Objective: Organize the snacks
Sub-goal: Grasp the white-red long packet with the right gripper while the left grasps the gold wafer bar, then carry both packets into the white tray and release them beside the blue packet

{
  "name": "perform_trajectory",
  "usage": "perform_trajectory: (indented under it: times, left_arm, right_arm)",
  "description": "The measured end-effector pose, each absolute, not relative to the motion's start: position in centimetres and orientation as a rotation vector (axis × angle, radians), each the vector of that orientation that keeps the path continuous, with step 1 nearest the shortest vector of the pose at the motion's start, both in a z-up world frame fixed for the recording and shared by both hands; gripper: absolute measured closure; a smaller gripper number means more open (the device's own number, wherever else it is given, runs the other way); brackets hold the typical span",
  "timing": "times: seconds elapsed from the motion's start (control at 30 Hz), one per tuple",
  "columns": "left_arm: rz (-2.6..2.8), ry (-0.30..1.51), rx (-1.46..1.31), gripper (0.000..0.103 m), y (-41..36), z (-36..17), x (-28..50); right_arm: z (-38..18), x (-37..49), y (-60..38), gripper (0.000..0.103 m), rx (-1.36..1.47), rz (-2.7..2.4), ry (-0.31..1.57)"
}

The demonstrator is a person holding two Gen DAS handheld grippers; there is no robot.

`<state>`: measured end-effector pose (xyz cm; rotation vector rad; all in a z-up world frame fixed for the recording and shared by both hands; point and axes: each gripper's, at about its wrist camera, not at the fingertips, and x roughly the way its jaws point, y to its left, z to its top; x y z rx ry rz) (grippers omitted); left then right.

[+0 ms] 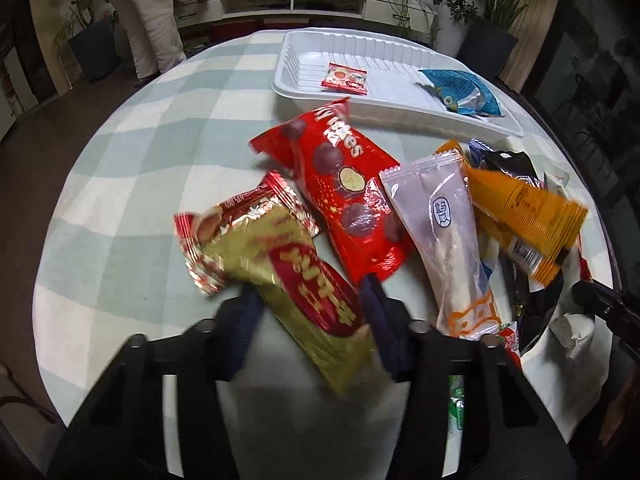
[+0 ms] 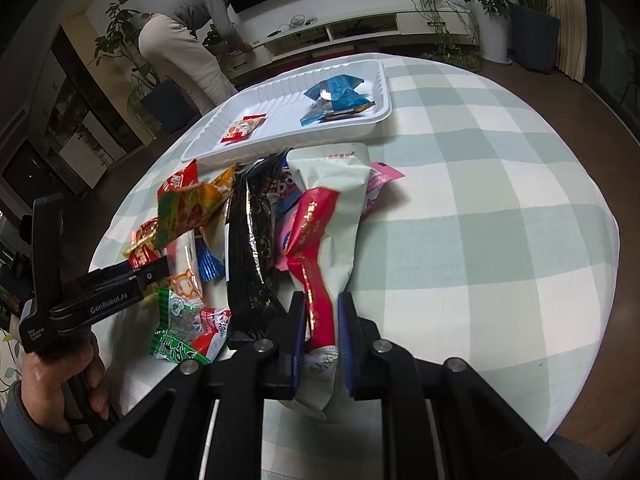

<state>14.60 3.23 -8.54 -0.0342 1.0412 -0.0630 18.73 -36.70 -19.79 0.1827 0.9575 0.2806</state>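
My left gripper (image 1: pixel 310 292) is shut on a gold and red snack packet (image 1: pixel 296 280), held above the checked tablecloth. Beside it lie a red chocolate-ball bag (image 1: pixel 340 184), a clear long packet (image 1: pixel 444 232) and an orange packet (image 1: pixel 524 216). My right gripper (image 2: pixel 320 312) is shut on a pale packet with a red stripe (image 2: pixel 332 232), at the near end of the snack pile. A white tray (image 1: pixel 304 48) at the far side holds a small red packet (image 1: pixel 346 77) and a blue packet (image 1: pixel 460 88). The tray (image 2: pixel 280 84) also shows in the right wrist view.
The left gripper body (image 2: pixel 92 296) and the hand holding it sit left of the pile in the right wrist view. A black packet (image 2: pixel 250 240) and a green packet (image 2: pixel 180 328) lie in the pile. A person (image 2: pixel 184 48) bends at a cabinet behind the table.
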Motion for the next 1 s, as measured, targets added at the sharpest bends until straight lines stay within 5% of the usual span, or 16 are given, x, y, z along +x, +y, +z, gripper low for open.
perform_trajectory:
  times: [0.07, 0.2, 0.4, 0.73, 0.83, 1.0]
  left_arm:
    - [-0.077, 1.04, -0.058, 0.076, 3.9, -8.5, 14.6]
    - [-0.116, 1.032, -0.093, 0.08, 4.8, -8.4, 14.0]
    - [-0.145, 1.029, -0.123, 0.08, 5.5, -8.3, 13.8]
    - [-0.203, 1.024, -0.145, 0.084, 5.9, -8.4, 12.4]
    - [-0.22, 1.028, -0.153, 0.084, 6.0, -8.5, 11.8]
    - [-0.24, 1.029, -0.174, 0.085, 6.4, -8.5, 10.8]
  right_arm:
    - [-19.8, 18.7, -36.7, 0.084, 0.181, 0.278, 0.96]
    - [-19.8, 18.7, -36.8, 0.082, 0.19, 0.266, 0.965]
    - [-20.1, 18.9, -36.7, 0.06, 0.199, 0.265, 0.98]
    - [-21.4, 20.2, -38.0, 0.061, 0.314, 0.274, 1.027]
    - [-21.7, 20.2, -37.9, 0.076, 0.322, 0.289, 1.034]
    - [-21.4, 19.9, -37.8, 0.08, 0.312, 0.289, 1.02]
